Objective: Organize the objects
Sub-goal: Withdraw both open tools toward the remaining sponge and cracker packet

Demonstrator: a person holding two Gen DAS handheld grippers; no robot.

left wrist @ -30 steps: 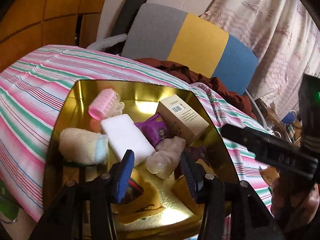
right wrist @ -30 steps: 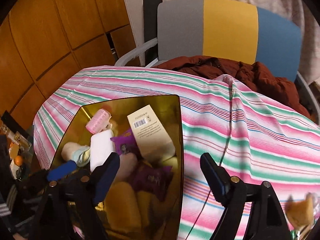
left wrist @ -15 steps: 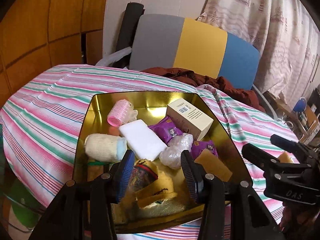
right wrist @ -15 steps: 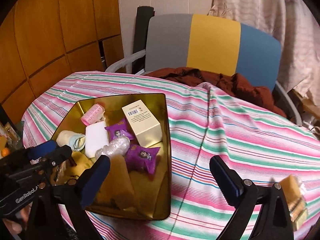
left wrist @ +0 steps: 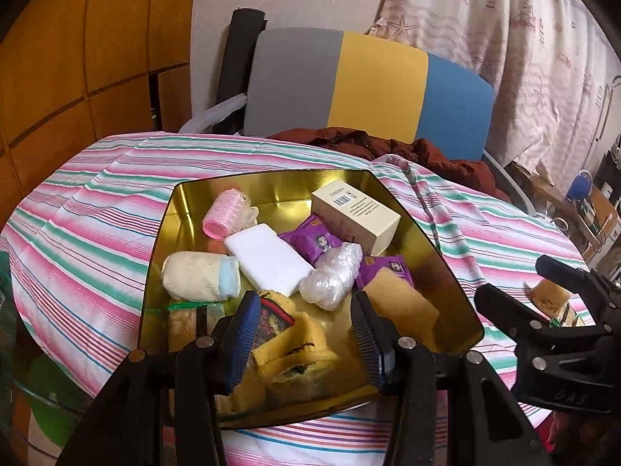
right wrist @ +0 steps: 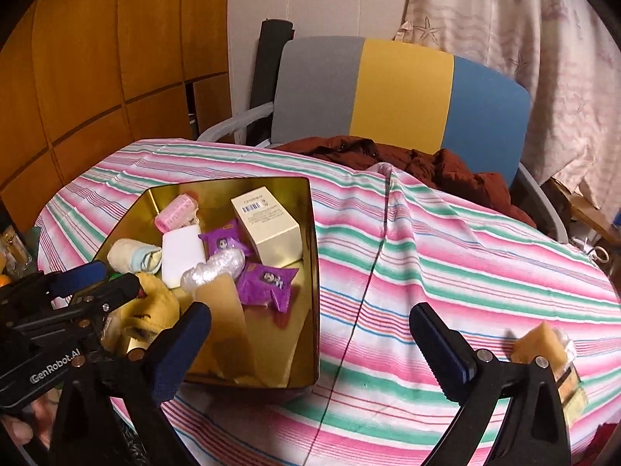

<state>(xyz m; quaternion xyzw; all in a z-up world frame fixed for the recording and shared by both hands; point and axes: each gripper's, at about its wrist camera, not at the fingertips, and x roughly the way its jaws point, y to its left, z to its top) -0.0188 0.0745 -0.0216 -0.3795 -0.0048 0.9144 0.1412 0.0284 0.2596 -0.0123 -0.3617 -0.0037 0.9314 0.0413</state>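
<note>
Both handheld grippers, left black plastic gripper and right black plastic gripper, had ribbed blue finger pads, silver screws, and white "GenRobot.AI" lettering

A tray sits on the left part of the surface, with a chair behind the far edge and a garment heaped on it. In the tray, a hair roller lies at the far left and a box at the far right; a flat block rests between them, nearer. A rolled cloth lies left of the block, and a wrapped bundle lies right of it. A sponge lies on the surface, well right of the tray.
</note>
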